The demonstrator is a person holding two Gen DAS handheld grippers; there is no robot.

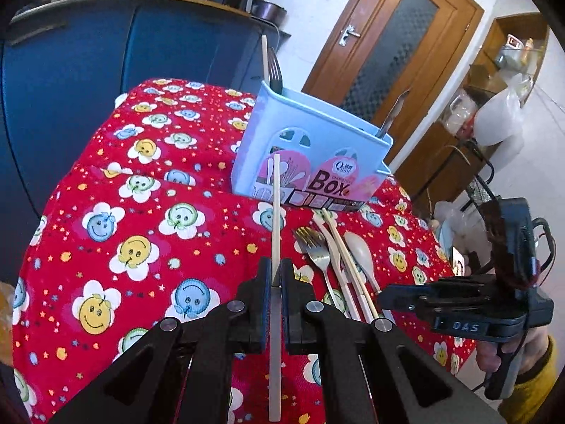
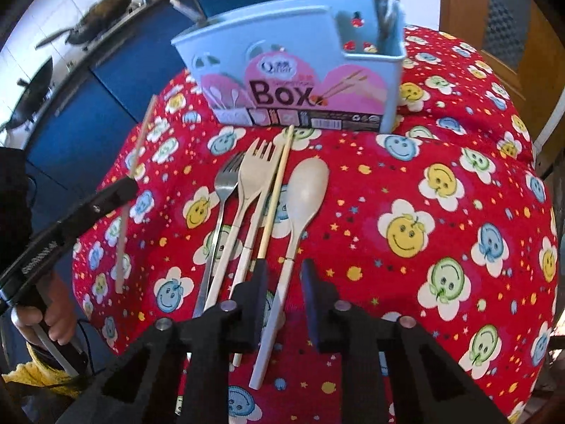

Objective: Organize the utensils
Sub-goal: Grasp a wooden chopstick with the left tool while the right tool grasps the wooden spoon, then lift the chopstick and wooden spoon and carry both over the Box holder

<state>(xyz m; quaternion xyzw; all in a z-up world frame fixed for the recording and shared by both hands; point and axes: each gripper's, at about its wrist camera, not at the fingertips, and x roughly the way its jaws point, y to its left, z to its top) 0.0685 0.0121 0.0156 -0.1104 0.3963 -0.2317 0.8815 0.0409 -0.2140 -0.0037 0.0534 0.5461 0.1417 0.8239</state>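
My left gripper [image 1: 276,269] is shut on a pale chopstick [image 1: 276,212], lifted over the red smiley cloth and pointing at the blue utensil box [image 1: 310,141]. In the right wrist view that chopstick [image 2: 122,243] hangs from the left gripper [image 2: 132,181] at the far left. My right gripper [image 2: 285,268] hovers low and open over a beige spoon [image 2: 306,183], whose handle lies between the jaws untouched. Beside the spoon lie another chopstick [image 2: 277,190], a beige fork [image 2: 255,173] and a metal fork [image 2: 226,176]. The box [image 2: 300,56] holds a fork [image 1: 274,70] and a metal utensil [image 1: 391,113].
The red cloth [image 2: 441,233] drapes over a rounded table top and drops off at its edges. Blue cabinets [image 1: 88,70] stand behind, with woks [image 2: 99,17] on the counter. A wooden door [image 1: 395,42] and shelves are at the right. A hand in a yellow sleeve [image 2: 56,321] grips the left tool.
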